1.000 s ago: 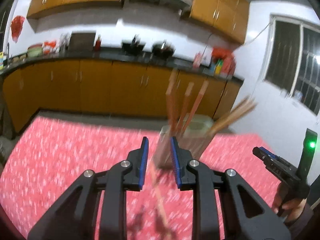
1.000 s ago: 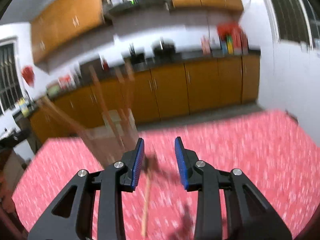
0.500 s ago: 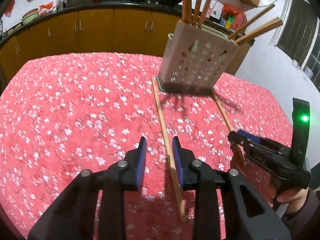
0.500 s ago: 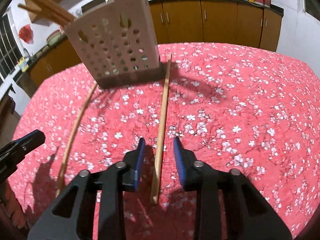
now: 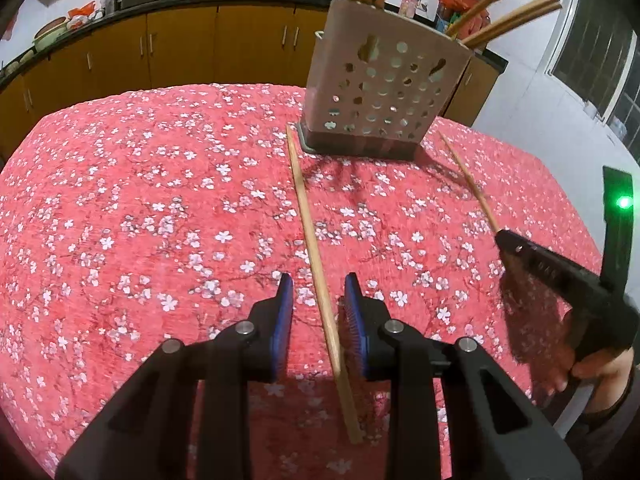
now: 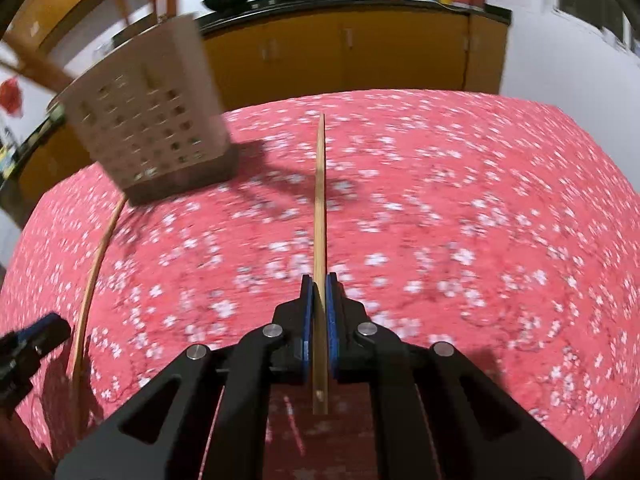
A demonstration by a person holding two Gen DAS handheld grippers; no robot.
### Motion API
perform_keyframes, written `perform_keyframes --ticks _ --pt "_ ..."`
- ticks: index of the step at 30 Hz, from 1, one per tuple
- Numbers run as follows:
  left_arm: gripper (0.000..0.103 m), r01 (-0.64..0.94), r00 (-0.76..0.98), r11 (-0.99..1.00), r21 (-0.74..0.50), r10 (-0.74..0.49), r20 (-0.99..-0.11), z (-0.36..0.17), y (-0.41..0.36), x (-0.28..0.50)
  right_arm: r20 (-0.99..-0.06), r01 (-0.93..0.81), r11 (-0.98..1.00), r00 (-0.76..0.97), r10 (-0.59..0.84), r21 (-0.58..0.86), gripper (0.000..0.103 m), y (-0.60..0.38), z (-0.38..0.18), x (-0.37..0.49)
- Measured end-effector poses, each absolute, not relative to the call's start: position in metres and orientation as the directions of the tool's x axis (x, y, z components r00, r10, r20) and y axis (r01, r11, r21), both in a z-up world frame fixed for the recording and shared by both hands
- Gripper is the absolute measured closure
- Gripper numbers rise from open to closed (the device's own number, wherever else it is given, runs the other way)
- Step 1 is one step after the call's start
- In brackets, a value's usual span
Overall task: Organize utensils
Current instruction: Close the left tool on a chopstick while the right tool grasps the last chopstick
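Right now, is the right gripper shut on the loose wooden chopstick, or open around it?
Shut: the right gripper has both blue pads pressed against the wooden chopstick, no gap visible.

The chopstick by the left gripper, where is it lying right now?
In the left wrist view, the chopstick lies on the red floral tablecloth, running from the perforated utensil holder to between the left gripper's open fingers.

The left gripper [image 5: 318, 294] points down at a counter [image 5: 120, 208] covered by a red floral cloth. Its blue-padded fingers [image 5: 285, 312] stand apart on either side of a wooden chopstick [image 5: 310, 236] lying flat, not pressing it. A perforated white holder [image 5: 384, 92] containing more chopsticks stands beyond. At right, the right gripper [image 5: 505, 240] meets a second chopstick [image 5: 468, 178].
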State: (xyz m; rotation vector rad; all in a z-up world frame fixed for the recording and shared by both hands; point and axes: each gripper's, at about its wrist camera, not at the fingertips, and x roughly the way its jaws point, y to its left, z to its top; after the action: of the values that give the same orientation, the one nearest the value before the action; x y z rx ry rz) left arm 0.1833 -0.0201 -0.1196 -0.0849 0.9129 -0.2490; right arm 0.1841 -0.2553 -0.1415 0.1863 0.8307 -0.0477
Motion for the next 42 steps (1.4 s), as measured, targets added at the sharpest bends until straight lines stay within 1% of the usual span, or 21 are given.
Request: perform_keyframes --ticks 4,6,7,8,9,12,20,23,28,42 --pt "0.075 0.178 0.583 0.976 -0.128 -0.209 -0.785 -0.127 -0.028 0.185 -0.738 0.112 0.983 0.675 0.030 0.143 0.096 -0.261 -0.142 0.181" --pt "0.079 0.175 0.592 0.980 -0.092 -0.180 -0.786 -0.131 -0.032 0.185 -0.737 0.102 0.985 0.675 0.036 0.142 0.096 -0.260 -0.143 0.181" --pt "0.085 0.176 0.598 0.982 -0.066 -0.160 -0.786 -0.132 -0.035 0.185 -0.736 0.096 0.985 0.675 0.040 0.141 0.096 -0.258 -0.143 0.180" --pt "0.088 0.175 0.602 0.983 -0.055 -0.152 -0.784 -0.132 -0.034 0.186 -0.736 0.090 0.986 0.675 0.042 0.140 0.096 -0.255 -0.143 0.181" --pt "0.093 0.172 0.604 0.984 -0.046 -0.142 -0.784 -0.132 -0.034 0.186 -0.736 0.084 0.987 0.676 0.046 0.138 0.096 -0.255 -0.143 0.180" --pt "0.095 0.139 0.605 0.989 -0.047 -0.123 -0.787 -0.132 -0.023 0.194 -0.735 0.058 0.989 0.675 0.060 0.134 0.096 -0.248 -0.143 0.180" --pt "0.095 0.026 0.614 0.998 -0.050 -0.055 -0.787 -0.130 0.026 0.222 -0.731 0.001 0.995 0.679 0.069 0.096 0.096 -0.234 -0.142 0.180" --pt "0.095 0.024 0.621 0.997 -0.077 -0.075 -0.780 -0.131 0.037 0.228 -0.732 -0.001 0.996 0.678 0.068 0.092 0.096 -0.233 -0.142 0.182" --pt "0.092 0.037 0.639 0.998 -0.056 -0.066 -0.766 -0.133 0.034 0.222 -0.732 -0.001 0.996 0.678 0.065 0.088 0.095 -0.233 -0.142 0.182" --pt "0.091 0.037 0.639 0.995 -0.096 -0.098 -0.763 -0.131 0.039 0.220 -0.734 -0.003 0.997 0.677 0.055 0.072 0.095 -0.232 -0.143 0.183"
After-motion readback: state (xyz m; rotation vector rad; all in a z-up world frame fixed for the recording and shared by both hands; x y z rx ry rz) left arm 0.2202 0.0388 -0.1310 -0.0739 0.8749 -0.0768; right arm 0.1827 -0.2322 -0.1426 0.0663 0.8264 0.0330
